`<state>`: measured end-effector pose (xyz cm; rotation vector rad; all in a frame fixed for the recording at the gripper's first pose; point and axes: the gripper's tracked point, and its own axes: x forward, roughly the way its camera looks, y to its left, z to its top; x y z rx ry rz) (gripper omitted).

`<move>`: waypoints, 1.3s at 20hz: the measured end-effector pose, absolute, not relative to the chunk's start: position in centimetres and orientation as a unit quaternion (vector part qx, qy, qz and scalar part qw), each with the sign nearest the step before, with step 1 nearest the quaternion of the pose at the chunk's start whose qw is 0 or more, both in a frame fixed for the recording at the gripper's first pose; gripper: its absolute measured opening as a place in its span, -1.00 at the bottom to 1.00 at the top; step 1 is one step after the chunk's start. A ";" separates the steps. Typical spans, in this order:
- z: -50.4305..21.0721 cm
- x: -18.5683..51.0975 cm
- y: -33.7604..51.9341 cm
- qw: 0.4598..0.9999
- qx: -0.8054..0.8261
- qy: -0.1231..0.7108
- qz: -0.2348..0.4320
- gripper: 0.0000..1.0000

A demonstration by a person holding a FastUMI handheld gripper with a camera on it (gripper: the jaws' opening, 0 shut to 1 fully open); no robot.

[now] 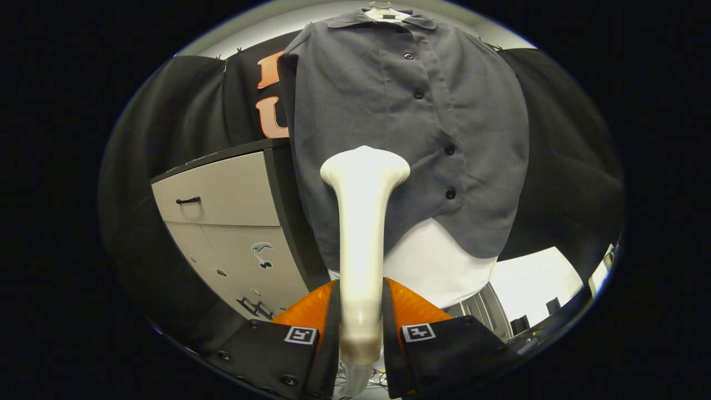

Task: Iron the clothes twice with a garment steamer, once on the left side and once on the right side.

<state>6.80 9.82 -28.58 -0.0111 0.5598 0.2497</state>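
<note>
A grey button-up shirt (389, 128) hangs on a hanger (384, 12) ahead of me, over a white garment (439, 266) that shows below its hem. My gripper (361, 322) is shut on the white garment steamer (362, 222), both fingers pressing its handle. The steamer's wide head sits against or just before the shirt's lower front, left of the row of dark buttons (449, 150). Contact between head and cloth is not sure.
A pale cabinet (228, 222) with a dark top and a black drawer handle (188, 200) stands to the left of the shirt. Black cloth (561, 161) hangs behind and to the right. Cables (377, 380) lie below the fingers.
</note>
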 end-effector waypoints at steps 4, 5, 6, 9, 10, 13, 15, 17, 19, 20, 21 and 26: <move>-27.0 4.6 8.1 0.954 0.012 0.275 0.122 -0.16; -26.1 3.9 7.4 0.955 0.009 0.268 0.122 -0.16; -25.2 3.4 6.8 0.958 0.007 0.260 0.123 -0.16; -21.7 2.4 4.9 0.965 0.013 0.232 0.121 -0.16; -20.3 2.5 4.1 0.968 0.016 0.222 0.116 -0.17; -15.7 3.5 1.6 0.976 0.024 0.192 0.103 -0.16; -12.0 5.0 0.4 0.981 0.027 0.161 0.100 -0.17; -8.9 6.9 -1.0 0.987 0.016 0.132 0.090 -0.16; -6.3 9.2 -2.1 0.991 0.004 0.109 0.080 -0.17; -5.2 10.3 -2.5 0.992 0.005 0.101 0.079 -0.17; -4.2 11.4 -2.6 0.992 0.014 0.097 0.081 -0.17; -1.6 18.0 -3.7 0.994 0.035 0.080 0.059 -0.17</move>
